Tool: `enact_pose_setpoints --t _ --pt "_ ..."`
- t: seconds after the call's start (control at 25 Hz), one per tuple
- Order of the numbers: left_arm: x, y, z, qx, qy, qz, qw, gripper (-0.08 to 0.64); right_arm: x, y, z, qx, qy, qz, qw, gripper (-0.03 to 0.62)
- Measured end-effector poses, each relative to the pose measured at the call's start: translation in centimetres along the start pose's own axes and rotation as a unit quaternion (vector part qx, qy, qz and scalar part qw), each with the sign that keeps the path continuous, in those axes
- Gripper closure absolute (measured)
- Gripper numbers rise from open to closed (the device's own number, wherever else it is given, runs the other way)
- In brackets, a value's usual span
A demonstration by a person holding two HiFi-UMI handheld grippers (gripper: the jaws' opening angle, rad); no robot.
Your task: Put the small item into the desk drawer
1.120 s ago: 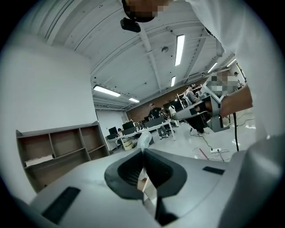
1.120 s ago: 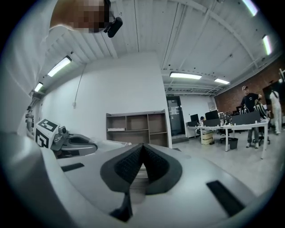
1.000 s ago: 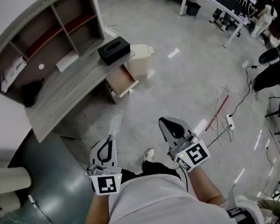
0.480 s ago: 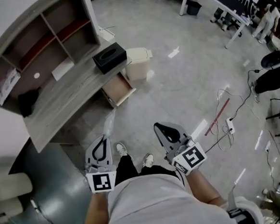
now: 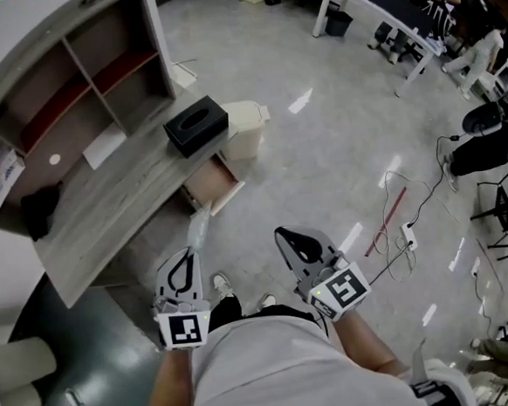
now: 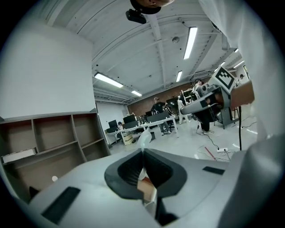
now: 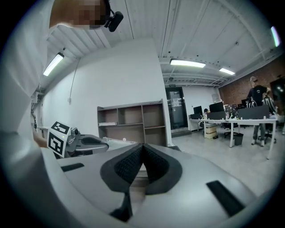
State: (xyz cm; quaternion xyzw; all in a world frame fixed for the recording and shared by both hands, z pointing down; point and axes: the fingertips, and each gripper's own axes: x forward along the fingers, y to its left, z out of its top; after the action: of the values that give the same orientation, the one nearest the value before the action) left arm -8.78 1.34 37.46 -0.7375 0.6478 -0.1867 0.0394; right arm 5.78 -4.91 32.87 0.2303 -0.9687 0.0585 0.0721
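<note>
The bench (image 5: 105,196) stands at left, its drawer (image 5: 210,180) pulled open. The left claw (image 5: 186,257) is clenched on the small item (image 5: 200,228), a clear packet; it should come right over the drawer before letting go. The right claw (image 5: 292,238) is clenched on nothing.

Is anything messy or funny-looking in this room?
A little. The desk drawer hangs open under the desk, and a power strip with loose cables lies on the floor beside a red stick. Nothing looks spilled or broken.
</note>
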Motion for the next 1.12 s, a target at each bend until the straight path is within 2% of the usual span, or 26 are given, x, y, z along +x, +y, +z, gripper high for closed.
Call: enact_pose_setpoints --t 0.2,0.4,0.56,0.68,1.12 --pt "2.3 2.1 -2.8 -0.015 0.013 -0.014 0.9997 0.541 4.9 0.3 -0.2 0.0 0.015 0.01 1.0 0.571" --pt "5.3 2.1 -5.6 -0.04 0.034 -0.04 0.9978 0.541 7.0 -0.4 -1.4 0.001 0.044 0.005 0.999 0.571" --pt "8.0 3.0 -7.4 -0.053 0.036 -0.036 0.9973 0.541 8.1 -1.4 -2.4 0.009 0.064 -0.006 0.998 0.571" --pt "10.0 3.3 -9.9 -0.059 0.054 -0.032 0.9963 0.541 8.3 -1.7 -3.3 0.017 0.077 -0.015 0.997 0.569" --pt "16.8 1.6 -17.8 -0.052 0.119 -0.048 0.9903 0.54 9.3 -2.9 -7.1 0.039 0.105 -0.032 0.993 0.571"
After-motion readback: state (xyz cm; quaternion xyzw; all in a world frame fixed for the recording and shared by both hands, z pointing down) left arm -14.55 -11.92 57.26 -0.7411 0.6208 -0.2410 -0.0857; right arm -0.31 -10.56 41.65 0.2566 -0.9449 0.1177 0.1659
